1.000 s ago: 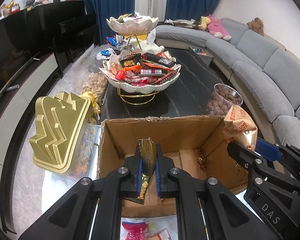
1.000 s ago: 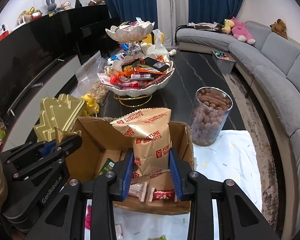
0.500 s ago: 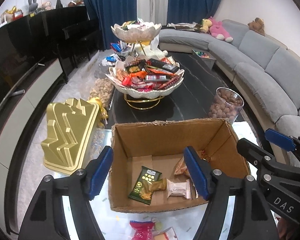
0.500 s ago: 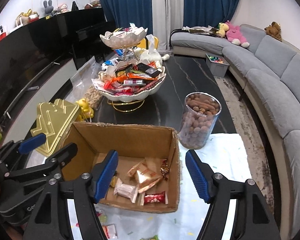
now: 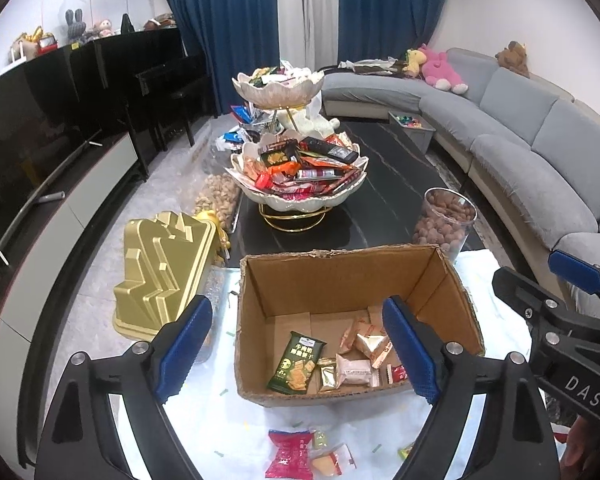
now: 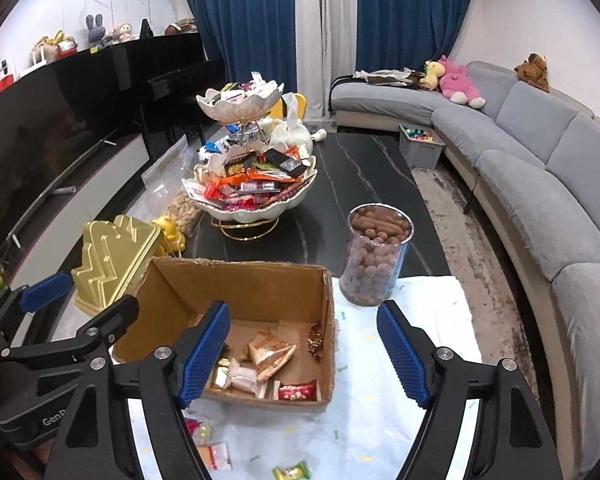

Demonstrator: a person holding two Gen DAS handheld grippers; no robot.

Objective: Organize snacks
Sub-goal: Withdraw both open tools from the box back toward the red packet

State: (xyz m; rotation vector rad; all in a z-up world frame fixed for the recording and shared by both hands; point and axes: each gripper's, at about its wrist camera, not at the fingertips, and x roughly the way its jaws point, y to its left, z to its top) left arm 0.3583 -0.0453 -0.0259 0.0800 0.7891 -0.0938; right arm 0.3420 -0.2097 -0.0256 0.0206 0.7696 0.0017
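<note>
both the left gripper [image 5: 300,352] and right gripper [image 6: 304,354] are opening, empty, above the cardboard box [image 5: 340,276] of snacks; only the left view shows the green packet [image 5: 297,362].

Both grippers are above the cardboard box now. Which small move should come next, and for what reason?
Probably lower the left gripper toward the red packet on the white cloth in front of the cardboard box. Both the left and the right gripper are opening with nothing between them, while loose snacks lie outside the box.
</note>
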